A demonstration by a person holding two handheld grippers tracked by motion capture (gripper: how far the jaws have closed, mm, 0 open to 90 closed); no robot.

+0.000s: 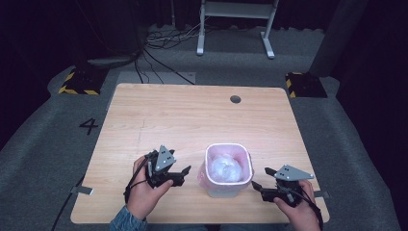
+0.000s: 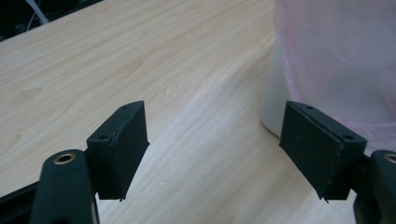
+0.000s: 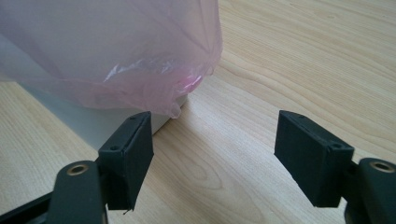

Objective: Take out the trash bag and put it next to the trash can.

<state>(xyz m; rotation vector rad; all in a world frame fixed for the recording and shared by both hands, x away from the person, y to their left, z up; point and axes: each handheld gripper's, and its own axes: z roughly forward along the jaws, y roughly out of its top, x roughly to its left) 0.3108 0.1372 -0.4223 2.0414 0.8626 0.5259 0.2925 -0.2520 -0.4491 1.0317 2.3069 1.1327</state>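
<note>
A small white bin (image 1: 229, 188) lined with a pink plastic bag (image 1: 246, 161) is standing in the lower middle of the high view, on the near part of a light wooden table (image 1: 192, 115). Something pale and crumpled is lying inside the bag; what it is cannot be told.

The left gripper (image 1: 183, 177) is sitting low in the frame just left of the bin, held in the person's left hand (image 1: 144, 192), and its jaws are standing wide apart with nothing between them. In the left gripper view, the left gripper (image 2: 215, 149) is pointing over bare wood, with the bin's white wall (image 2: 275, 102) and the hanging pink bag (image 2: 336, 60) filling the right side of the frame, just beside the right-hand jaw.

The right gripper (image 1: 258, 188) is resting at the lower right of the high view, just right of the bin, gripped by the right hand (image 1: 300, 211). Its jaws are also spread open and empty. In the right gripper view, the right gripper (image 3: 212, 154) is facing the table, while the bag (image 3: 116, 46) is drooping over the bin (image 3: 102, 123) in the upper left of the frame, its lowest fold hanging just above the left-hand jaw.
</note>
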